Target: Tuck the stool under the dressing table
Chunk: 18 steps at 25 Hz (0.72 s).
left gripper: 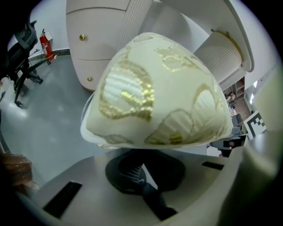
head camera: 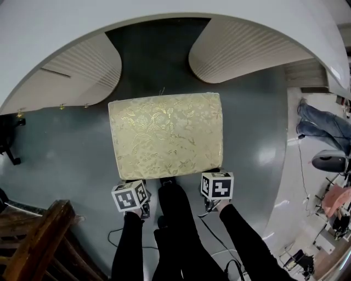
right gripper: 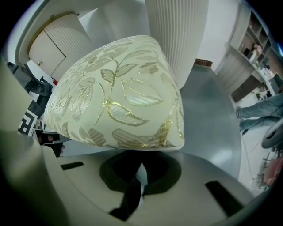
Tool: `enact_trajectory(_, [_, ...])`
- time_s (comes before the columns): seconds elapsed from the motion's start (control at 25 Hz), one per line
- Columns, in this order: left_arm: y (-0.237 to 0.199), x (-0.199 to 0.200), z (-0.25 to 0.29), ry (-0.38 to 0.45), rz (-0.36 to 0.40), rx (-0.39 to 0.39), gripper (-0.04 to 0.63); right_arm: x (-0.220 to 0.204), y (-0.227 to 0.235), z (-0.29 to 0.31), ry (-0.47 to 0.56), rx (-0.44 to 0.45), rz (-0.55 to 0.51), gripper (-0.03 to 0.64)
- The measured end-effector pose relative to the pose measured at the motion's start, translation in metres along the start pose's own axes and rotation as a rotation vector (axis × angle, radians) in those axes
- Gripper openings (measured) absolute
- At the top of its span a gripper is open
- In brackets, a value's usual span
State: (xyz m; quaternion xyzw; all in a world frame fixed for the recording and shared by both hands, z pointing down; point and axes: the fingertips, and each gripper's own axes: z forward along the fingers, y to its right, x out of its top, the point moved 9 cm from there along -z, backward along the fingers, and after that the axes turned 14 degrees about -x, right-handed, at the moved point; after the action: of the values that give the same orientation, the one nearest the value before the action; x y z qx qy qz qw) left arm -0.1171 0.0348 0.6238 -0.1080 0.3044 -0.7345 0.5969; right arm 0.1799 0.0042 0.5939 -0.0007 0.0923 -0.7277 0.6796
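Note:
The stool (head camera: 167,134) has a cream cushion with gold leaf brocade and stands on the grey floor, just in front of the gap between the white dressing table's (head camera: 164,11) two fluted pedestals (head camera: 77,71) (head camera: 247,55). My left gripper (head camera: 135,185) is at the stool's near left corner, my right gripper (head camera: 213,180) at its near right corner. In the left gripper view the cushion corner (left gripper: 159,88) fills the space over the left gripper (left gripper: 141,152). The right gripper view shows the other corner (right gripper: 119,97) over the right gripper (right gripper: 141,152). Each looks shut on the stool's edge; the fingertips are hidden beneath the cushion.
A dark wooden piece of furniture (head camera: 38,236) stands at the near left. A black chair base (head camera: 8,142) is at the far left. A seated person's legs in jeans (head camera: 323,123) are at the right. Cables (head camera: 118,236) lie on the floor by my feet.

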Motion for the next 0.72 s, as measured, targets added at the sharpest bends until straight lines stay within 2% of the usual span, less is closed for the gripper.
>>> enact_trajectory(0.16, [0.007, 0.007, 0.002, -0.023, 0.045, -0.014, 0.008, 0.004, 0.001, -0.004, 0.022, -0.007, 0.035, 0.003])
enact_trajectory(0.52, [0.008, 0.039, 0.009, 0.002, 0.055, -0.03, 0.008, 0.034, 0.0, -0.002, 0.04, 0.001, 0.06, 0.003])
enact_trajectory(0.72, [0.008, 0.06, 0.016, 0.016, 0.062, -0.043, 0.008, 0.054, -0.002, 0.0, 0.061, -0.008, 0.036, 0.003])
